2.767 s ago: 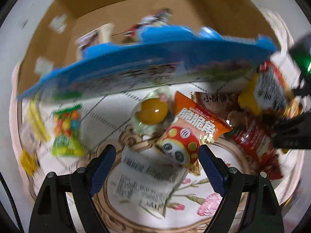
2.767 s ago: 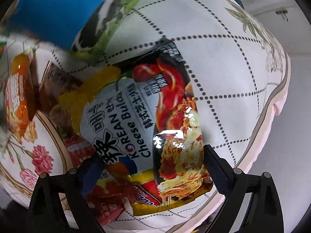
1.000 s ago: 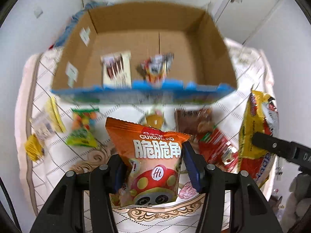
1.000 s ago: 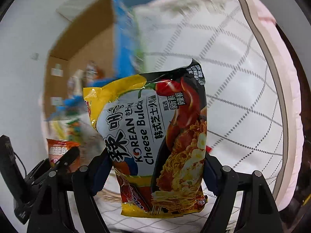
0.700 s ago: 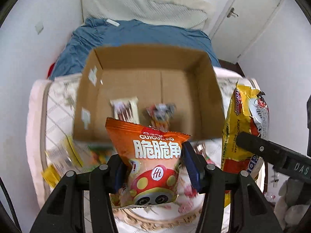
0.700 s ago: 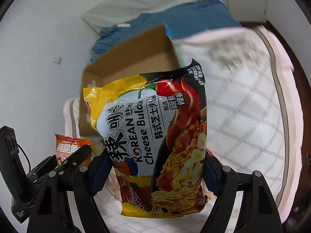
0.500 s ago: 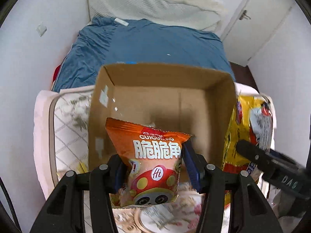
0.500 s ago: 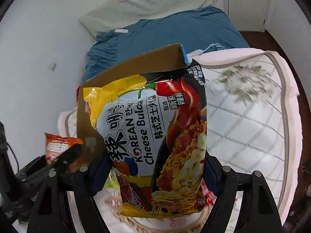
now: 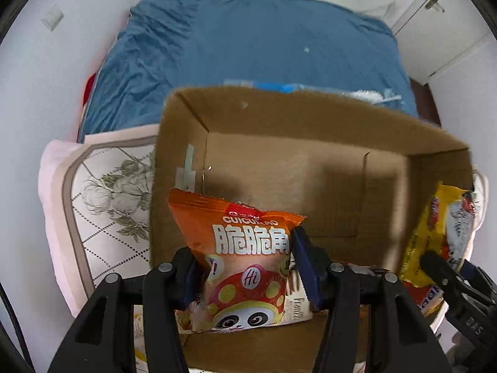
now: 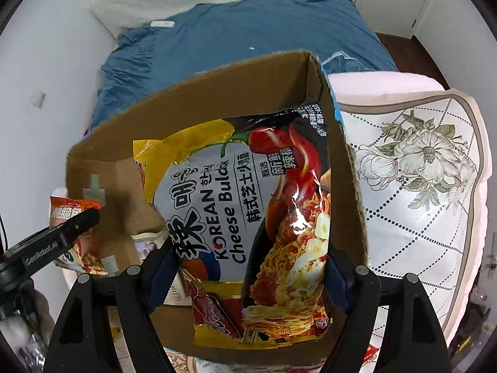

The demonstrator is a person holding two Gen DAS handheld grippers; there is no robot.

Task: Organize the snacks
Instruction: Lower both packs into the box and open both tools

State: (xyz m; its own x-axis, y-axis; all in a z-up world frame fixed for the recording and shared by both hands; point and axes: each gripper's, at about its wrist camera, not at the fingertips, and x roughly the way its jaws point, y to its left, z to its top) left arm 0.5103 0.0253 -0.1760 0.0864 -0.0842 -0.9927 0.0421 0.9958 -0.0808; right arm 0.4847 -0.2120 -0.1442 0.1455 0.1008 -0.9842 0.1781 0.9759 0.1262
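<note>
While left tool (image 9: 245, 275) clamps orange snack bag (image 9: 245, 261), right tool (image 10: 248, 272) clamps noodle packet (image 10: 248, 217), flowered quilt (image 10: 419, 186) clearer rightward.

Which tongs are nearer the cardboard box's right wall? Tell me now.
Right. The right tongs, clamping the cheese noodle packet, sit beside the cardboard box's right wall. The left tongs, holding the orange snack bag, are near the opposite wall.

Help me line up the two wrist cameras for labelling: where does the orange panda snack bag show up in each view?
Left wrist view: the orange panda snack bag sits bottom centre, clamped in the left gripper.
Right wrist view: the same bag peeks in at the left edge, partly behind the left gripper's black arm.
Shared landmark: the open brown cardboard box, behind the bag in both views.
</note>
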